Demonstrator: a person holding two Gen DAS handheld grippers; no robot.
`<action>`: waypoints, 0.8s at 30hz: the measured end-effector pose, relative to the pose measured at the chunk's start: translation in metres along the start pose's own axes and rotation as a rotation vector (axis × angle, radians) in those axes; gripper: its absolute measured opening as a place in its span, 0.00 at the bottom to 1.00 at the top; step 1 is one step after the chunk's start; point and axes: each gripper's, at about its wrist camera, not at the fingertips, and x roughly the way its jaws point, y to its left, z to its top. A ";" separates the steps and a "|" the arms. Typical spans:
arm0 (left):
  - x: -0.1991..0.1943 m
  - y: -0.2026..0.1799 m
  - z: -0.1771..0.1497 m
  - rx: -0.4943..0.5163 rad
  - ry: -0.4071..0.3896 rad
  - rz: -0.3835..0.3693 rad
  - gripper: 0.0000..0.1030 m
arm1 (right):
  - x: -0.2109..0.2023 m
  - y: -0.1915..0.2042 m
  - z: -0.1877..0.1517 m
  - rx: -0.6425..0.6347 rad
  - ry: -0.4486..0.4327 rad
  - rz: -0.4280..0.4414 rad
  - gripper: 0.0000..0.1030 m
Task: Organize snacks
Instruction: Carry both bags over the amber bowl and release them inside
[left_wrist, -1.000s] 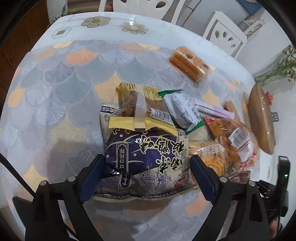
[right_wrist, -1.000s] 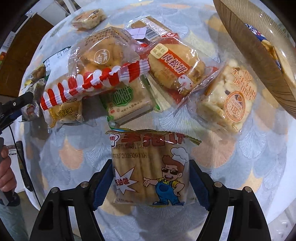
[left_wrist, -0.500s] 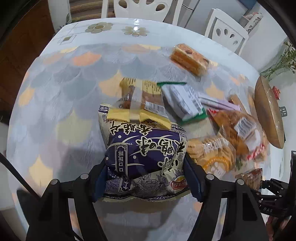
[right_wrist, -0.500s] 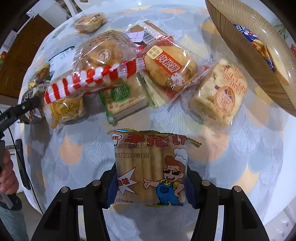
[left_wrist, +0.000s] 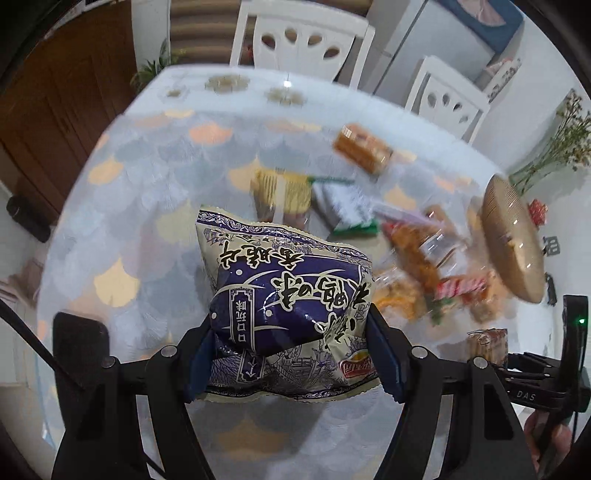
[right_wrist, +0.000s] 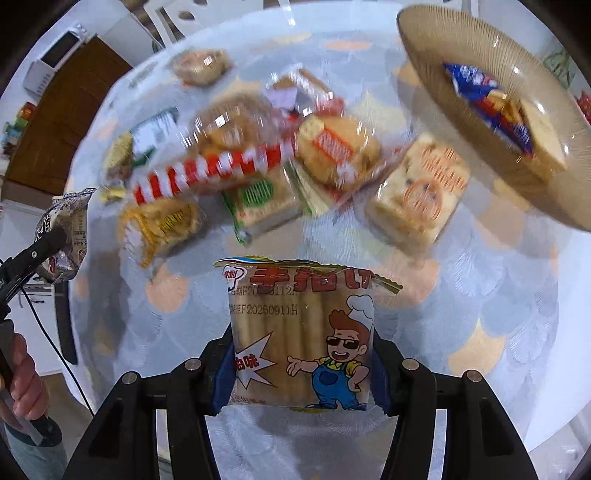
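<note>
Purple-cream crisp bag (left_wrist: 288, 314): puffy, clamped betw. left gripper (left_wrist: 291, 358) pads, clear of table (left_wrist: 122, 206). Clear biscuit-stick pack w/ cartoon chef (right_wrist: 301, 336): pinched in right gripper (right_wrist: 299, 373), above tablecloth. Both point steeply down. Snack pile (right_wrist: 258, 166) blurred behind. Right view only: blue packet (right_wrist: 487, 103) inside wooden bowl (right_wrist: 476, 122).

Two white chairs (left_wrist: 301, 35) with cut-out backs stand at the worktop's far edge; a brown wooden door (left_wrist: 62, 103) fills the left, with a green plant (left_wrist: 151, 70) just beside it; dried sprigs (left_wrist: 565, 144) rise past the right edge; a white microwave (right_wrist: 55, 55) sits above wooden doors.
</note>
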 end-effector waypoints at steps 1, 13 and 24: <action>-0.007 -0.004 0.001 0.003 -0.016 -0.002 0.68 | -0.007 -0.002 0.001 -0.003 -0.017 0.005 0.55; -0.065 -0.104 0.042 0.119 -0.183 -0.089 0.68 | -0.083 -0.054 0.020 0.031 -0.171 0.014 0.55; -0.053 -0.231 0.070 0.282 -0.168 -0.168 0.68 | -0.145 -0.162 0.034 0.271 -0.267 -0.046 0.55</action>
